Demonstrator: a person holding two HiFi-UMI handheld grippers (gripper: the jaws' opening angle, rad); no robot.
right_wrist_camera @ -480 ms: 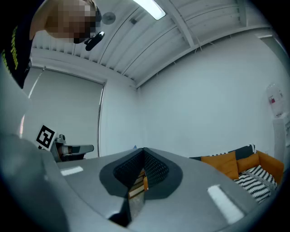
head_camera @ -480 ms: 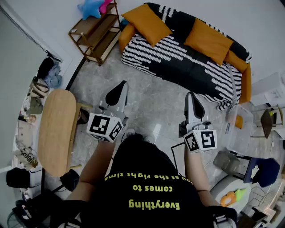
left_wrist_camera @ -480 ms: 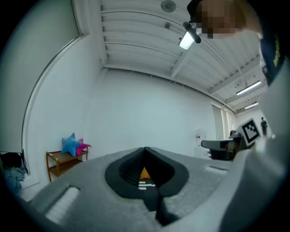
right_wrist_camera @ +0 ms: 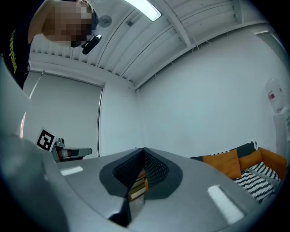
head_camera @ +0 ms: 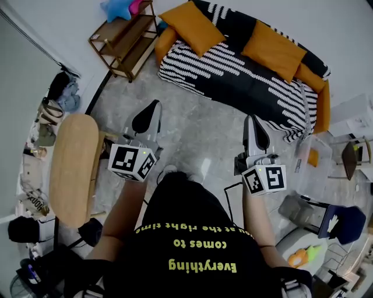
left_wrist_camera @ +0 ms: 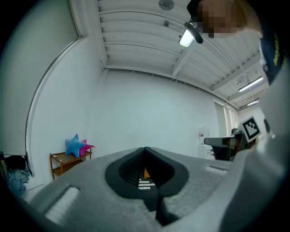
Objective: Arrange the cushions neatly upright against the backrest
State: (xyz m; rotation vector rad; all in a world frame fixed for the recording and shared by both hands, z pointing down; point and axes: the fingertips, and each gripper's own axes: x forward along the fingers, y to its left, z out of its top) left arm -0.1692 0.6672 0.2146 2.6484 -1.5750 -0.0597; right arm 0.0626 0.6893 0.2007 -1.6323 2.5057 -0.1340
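Ahead of my left tongs [head_camera: 154, 106] and right tongs [head_camera: 252, 119], both closed, empty: cushions [head_camera: 192, 27]; arriving unopened could shove one flat.

Orange cushions [head_camera: 192, 28] rest on a black sofa [head_camera: 233, 81] striped white, and the star toy [head_camera: 116, 9] looks blue.

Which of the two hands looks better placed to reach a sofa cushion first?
Right, probably: the right gripper is shut, empty, nearer the sofa and an orange cushion than the left gripper.
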